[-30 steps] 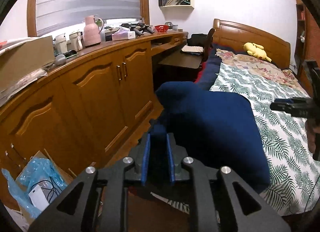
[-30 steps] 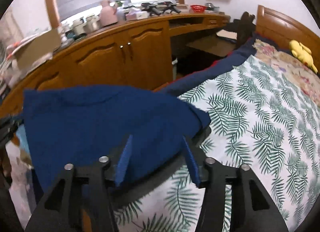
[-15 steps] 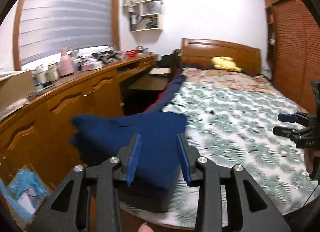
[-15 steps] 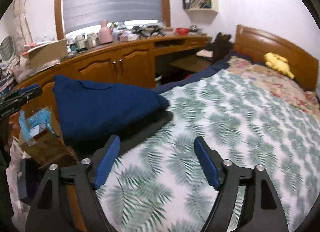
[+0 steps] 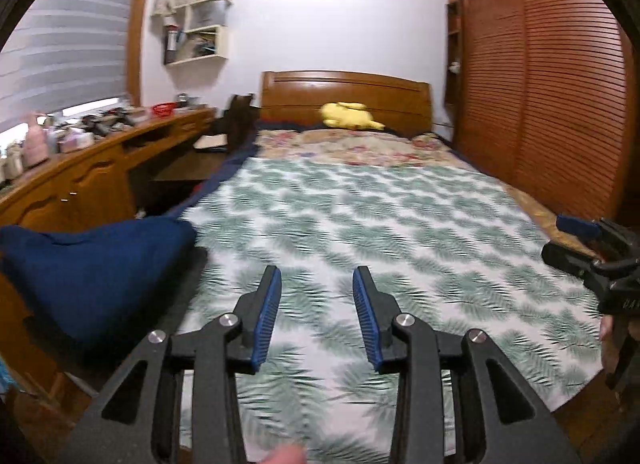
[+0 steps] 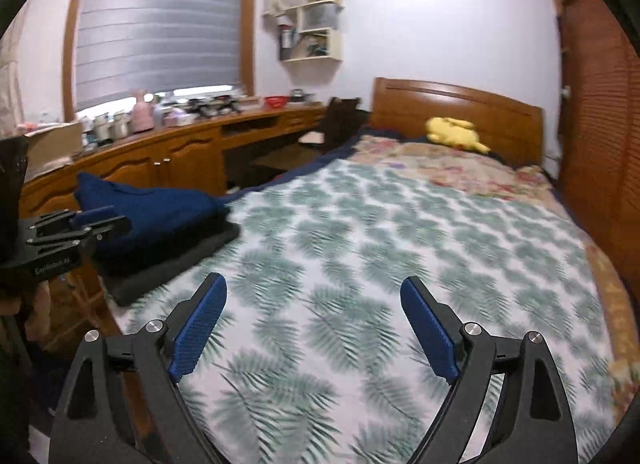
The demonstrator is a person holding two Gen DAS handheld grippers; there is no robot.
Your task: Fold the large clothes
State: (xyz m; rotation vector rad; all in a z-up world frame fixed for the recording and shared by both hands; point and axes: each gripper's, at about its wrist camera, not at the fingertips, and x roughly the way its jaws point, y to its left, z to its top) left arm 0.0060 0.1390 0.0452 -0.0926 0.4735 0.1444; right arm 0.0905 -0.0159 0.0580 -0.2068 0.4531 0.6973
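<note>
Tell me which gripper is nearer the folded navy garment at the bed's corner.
Left. The left gripper hangs open just right of the folded navy garment, at the bed edge. The right gripper, also open, sits farther right, the left one between them.

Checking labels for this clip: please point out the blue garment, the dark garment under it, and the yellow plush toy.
blue garment (image 6: 160, 211): right wrist view, middle of its folded top.
dark garment (image 6: 168, 264): right wrist view, exposed front edge.
plush toy (image 6: 454, 131): right wrist view, its body.

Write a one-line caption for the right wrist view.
Open right gripper above the leaf-print bedspread; folded navy garment stacked on a dark folded garment at the bed's left edge.
</note>
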